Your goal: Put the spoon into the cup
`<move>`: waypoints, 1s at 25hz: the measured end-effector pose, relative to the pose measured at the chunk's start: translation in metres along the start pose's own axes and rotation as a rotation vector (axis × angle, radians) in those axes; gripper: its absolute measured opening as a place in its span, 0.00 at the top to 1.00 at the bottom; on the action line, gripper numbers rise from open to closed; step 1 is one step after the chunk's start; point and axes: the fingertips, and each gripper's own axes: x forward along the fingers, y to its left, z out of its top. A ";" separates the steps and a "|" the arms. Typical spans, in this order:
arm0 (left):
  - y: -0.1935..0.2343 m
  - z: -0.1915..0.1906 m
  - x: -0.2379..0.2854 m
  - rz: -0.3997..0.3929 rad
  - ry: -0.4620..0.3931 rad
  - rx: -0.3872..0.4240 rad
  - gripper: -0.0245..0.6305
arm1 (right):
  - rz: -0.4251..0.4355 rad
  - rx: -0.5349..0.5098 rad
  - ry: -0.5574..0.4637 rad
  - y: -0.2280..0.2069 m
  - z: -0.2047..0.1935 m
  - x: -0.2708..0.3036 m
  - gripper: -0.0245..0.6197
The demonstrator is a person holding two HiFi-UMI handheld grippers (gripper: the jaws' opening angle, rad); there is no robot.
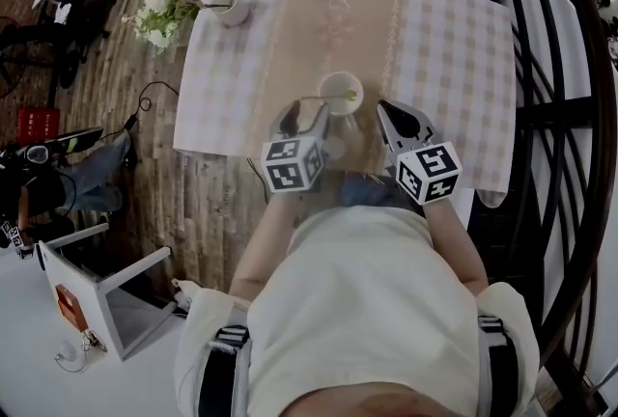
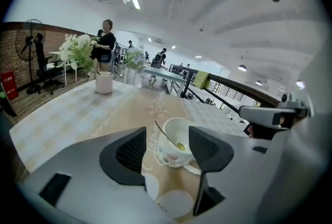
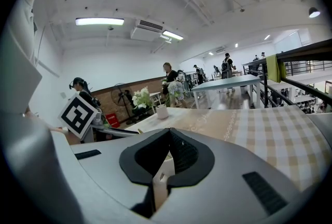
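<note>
A white flowered cup (image 1: 341,94) stands on the beige table runner, near the table's front edge. The spoon (image 1: 326,97) rests inside it, its thin handle leaning out over the left rim. In the left gripper view the cup (image 2: 175,146) and the spoon (image 2: 165,134) show just beyond the jaws. My left gripper (image 1: 303,115) (image 2: 167,141) is open, short of the cup on its near left, with nothing pressed between its pads. My right gripper (image 1: 385,107) (image 3: 166,136) is shut and empty, just right of the cup.
A white vase of flowers (image 1: 232,11) (image 2: 104,83) stands at the table's far left corner. The chequered tablecloth (image 1: 444,48) covers the table on both sides of the runner. A dark railing (image 1: 570,97) runs along the right. A person (image 2: 106,41) stands far behind the table.
</note>
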 end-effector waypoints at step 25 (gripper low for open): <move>0.010 -0.003 -0.098 -0.010 -0.123 0.010 0.95 | -0.015 -0.007 -0.024 0.072 -0.029 -0.033 0.96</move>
